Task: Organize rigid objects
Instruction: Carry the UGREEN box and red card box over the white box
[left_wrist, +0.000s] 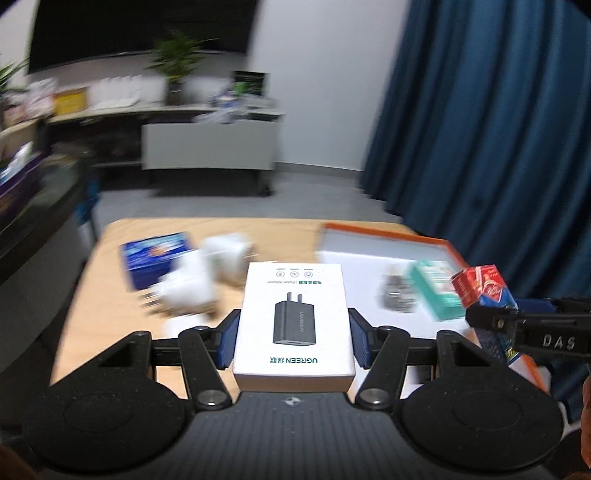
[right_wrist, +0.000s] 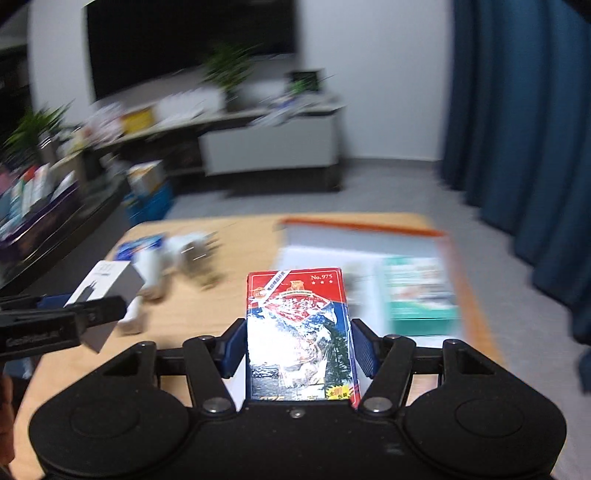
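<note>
Motion blur smeared the white plugs, the blue box and the green box on the desk; their print was unreadable.

Table: tray at right with teal box in it; plugs and blue box at left.

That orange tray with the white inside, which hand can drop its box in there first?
Probably the right. The right gripper holds the red box close beside the tray and green box. The left gripper, holding the white box, sits nearer the plugs.
</note>
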